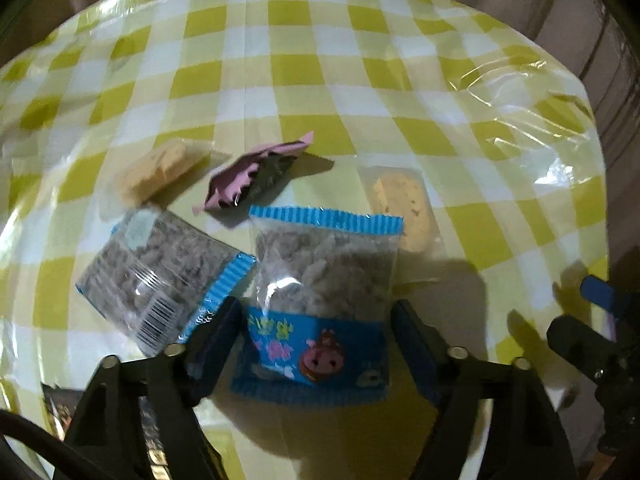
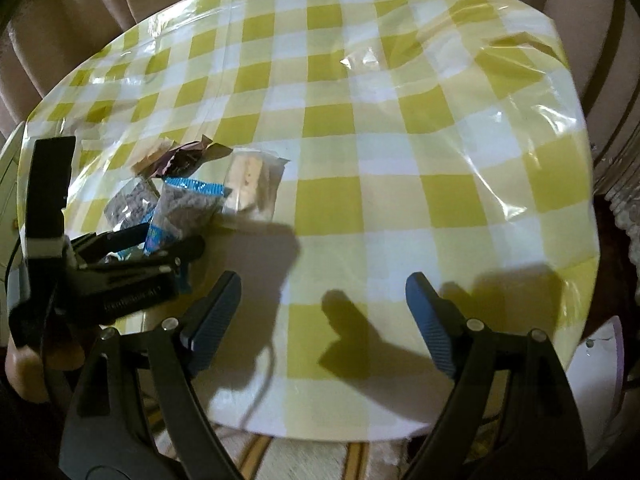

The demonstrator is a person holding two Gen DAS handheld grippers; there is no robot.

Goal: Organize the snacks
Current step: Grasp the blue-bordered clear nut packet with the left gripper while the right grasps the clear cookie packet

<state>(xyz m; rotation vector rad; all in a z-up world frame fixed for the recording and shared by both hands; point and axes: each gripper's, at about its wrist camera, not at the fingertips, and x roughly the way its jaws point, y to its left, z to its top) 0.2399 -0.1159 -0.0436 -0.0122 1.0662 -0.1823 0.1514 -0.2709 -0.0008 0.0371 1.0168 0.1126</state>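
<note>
On the checked table (image 1: 320,80), the left gripper (image 1: 316,320) stands apart around a blue snack bag (image 1: 320,300), pads not pressing. A pink wrapper (image 1: 256,176) lies at 11 o'clock. The right gripper (image 2: 324,300) gapes over bare cloth.

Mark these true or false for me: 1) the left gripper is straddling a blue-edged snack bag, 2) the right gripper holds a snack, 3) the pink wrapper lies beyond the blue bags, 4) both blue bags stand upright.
1) True: the left gripper has an open jaw on either side of the near blue-edged bag; pads not visibly pressing.
2) False: the right gripper is open over bare tablecloth.
3) True: the pink wrapper lies farther away than both bags.
4) False: both lie flat, the second blue-edged bag turned at an angle.
</note>
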